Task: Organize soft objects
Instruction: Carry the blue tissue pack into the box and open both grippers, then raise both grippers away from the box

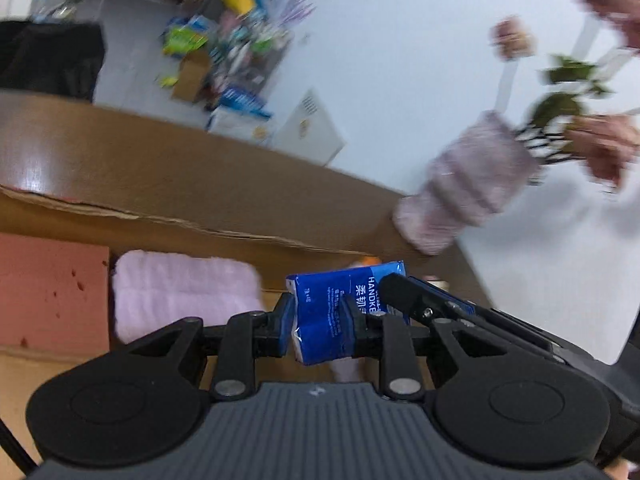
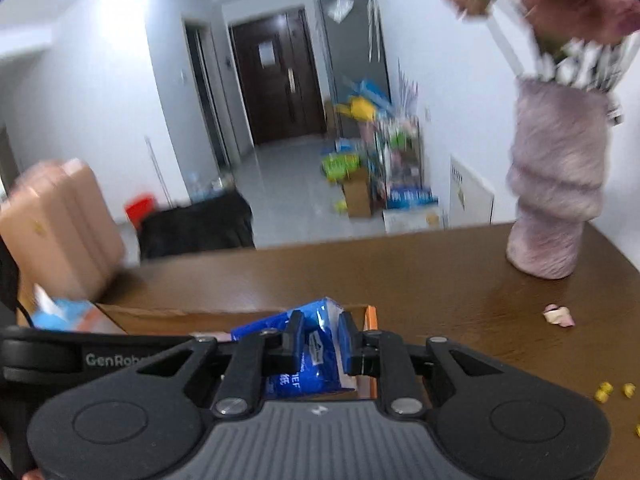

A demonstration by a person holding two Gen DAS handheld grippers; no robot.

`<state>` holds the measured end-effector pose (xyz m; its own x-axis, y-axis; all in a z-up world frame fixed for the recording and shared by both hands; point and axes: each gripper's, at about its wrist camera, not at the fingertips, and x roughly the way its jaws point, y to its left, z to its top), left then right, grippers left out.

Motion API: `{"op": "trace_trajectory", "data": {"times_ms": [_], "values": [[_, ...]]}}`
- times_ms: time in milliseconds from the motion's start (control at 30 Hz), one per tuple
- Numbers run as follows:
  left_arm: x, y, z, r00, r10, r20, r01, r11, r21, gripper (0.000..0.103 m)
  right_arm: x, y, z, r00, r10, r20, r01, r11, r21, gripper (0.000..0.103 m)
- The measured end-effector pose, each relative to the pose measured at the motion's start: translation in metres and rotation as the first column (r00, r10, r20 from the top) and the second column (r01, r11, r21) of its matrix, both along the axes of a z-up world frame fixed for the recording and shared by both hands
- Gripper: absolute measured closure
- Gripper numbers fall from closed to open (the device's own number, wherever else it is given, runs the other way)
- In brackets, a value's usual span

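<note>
Between both tools' pads: blue tissue pack.

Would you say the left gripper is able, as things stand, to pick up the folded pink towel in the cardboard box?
Probably not yet. The left gripper is shut on a blue tissue pack, so its jaws are occupied, though the pink towel lies uncovered just beside it.

A towel lies just right of a foam block.
</note>
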<state>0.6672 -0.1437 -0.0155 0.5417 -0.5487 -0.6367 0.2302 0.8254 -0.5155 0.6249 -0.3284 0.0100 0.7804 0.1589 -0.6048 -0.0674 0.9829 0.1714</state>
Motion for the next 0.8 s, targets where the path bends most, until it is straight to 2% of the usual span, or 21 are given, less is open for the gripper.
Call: {"op": "trace_trajectory", "data": {"times_ms": [100,200,233,300,333,500,600,700,767,800], "values": [[0.017,-0.001,-0.015,0.999,0.013,-0.038,-0.011,0.998,0.061,0.080,0.022,0.012,-0.018,0.997,0.013,-0.079,-0.018,0.998,-0.057,0.092],[0.019,-0.003,-0.017,1.000,0.021,-0.007,-0.021,0.994,0.109,0.081,0.033,0.021,-0.028,0.993,0.003,-0.120,-0.019,0.991,-0.131,0.093],[0.017,-0.002,-0.015,1.000,0.019,0.001,-0.019,0.993,0.120,0.080,0.035,0.022,-0.030,0.991,0.002,-0.135,-0.020,0.991,-0.133,0.100],[0.013,-0.002,-0.009,1.000,0.002,0.015,-0.004,0.989,0.150,0.080,0.035,0.024,-0.029,0.989,0.004,-0.149,-0.024,0.991,-0.133,0.099],[0.009,0.000,-0.003,1.000,-0.005,0.028,0.001,0.988,0.155,0.080,0.033,0.024,-0.026,0.989,0.001,-0.146,-0.021,0.991,-0.129,0.093],[-0.036,0.018,0.055,0.985,-0.025,0.169,-0.022,0.962,0.274,0.078,-0.008,0.025,0.026,0.997,0.038,-0.060,-0.045,0.992,-0.115,0.091],[-0.076,0.042,0.093,0.967,-0.003,0.255,-0.097,0.921,0.376,0.069,-0.043,0.022,0.064,0.998,0.057,-0.009,-0.058,0.988,-0.142,0.091],[-0.116,0.065,0.122,0.946,0.036,0.323,-0.186,0.875,0.448,0.067,-0.082,0.016,0.098,0.997,0.075,0.036,-0.069,0.986,-0.154,0.082],[-0.140,0.082,0.139,0.933,0.058,0.356,-0.228,0.859,0.459,0.057,-0.104,0.012,0.114,0.995,0.072,0.061,-0.061,0.985,-0.163,0.074],[-0.150,0.089,0.146,0.924,0.076,0.374,-0.255,0.852,0.458,0.048,-0.117,0.010,0.121,0.995,0.063,0.074,-0.050,0.985,-0.162,0.072]]}}
